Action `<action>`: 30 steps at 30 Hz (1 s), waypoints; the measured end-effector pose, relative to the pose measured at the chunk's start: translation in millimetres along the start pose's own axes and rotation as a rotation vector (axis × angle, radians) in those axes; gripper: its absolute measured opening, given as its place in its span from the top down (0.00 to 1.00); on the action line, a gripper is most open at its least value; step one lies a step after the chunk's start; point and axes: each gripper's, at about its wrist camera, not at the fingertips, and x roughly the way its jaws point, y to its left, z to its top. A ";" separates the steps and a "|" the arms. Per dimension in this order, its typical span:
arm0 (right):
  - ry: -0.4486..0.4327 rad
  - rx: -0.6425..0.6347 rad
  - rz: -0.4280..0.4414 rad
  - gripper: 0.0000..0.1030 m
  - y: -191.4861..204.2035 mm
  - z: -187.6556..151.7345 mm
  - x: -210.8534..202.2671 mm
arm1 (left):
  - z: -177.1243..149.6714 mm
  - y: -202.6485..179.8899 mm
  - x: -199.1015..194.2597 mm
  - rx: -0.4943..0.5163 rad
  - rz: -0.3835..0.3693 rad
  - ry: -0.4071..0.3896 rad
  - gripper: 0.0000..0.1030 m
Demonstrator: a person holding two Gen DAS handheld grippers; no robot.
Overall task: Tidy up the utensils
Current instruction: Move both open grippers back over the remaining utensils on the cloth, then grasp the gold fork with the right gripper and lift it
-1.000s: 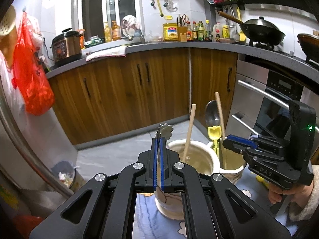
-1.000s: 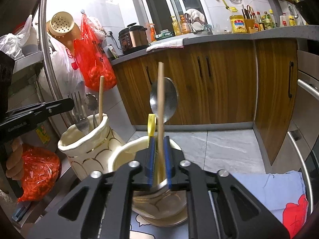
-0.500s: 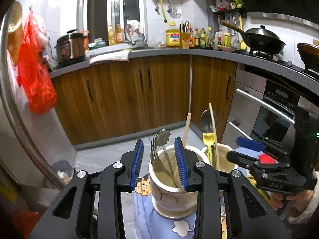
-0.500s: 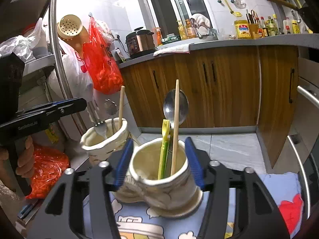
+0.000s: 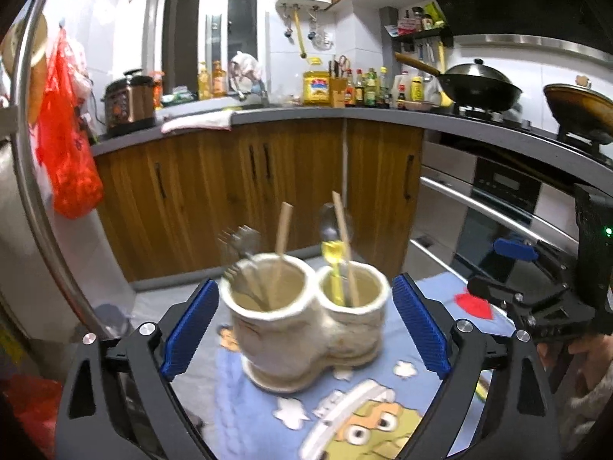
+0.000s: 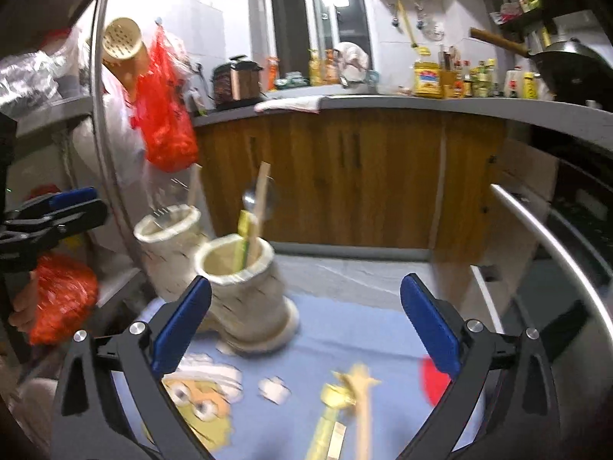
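I am holding the left gripper (image 5: 302, 326) back from two cream holders on the blue cartoon cloth (image 5: 268, 421); its jaws have just been opening and are standing wide, gripping nothing. The left holder (image 5: 268, 306) is carrying forks and a wooden stick; the right holder (image 5: 354, 303) is carrying a yellow utensil, spoon and stick. The right gripper (image 6: 306, 329) has likewise just been opening, wide and empty, with loose utensils (image 6: 345, 414) lying on the cloth before it.

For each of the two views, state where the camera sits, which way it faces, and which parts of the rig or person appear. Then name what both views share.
Left wrist: on the left gripper, facing two holders; right gripper at right edge.
Right wrist: on the right gripper, facing the same holders; left gripper and hand at left.
Shared: holders, blue cloth, cabinets.
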 end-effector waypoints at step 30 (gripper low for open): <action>0.349 -0.025 -0.041 0.47 -30.9 -77.7 37.9 | -88.0 -72.8 89.3 -0.004 -0.070 0.252 0.06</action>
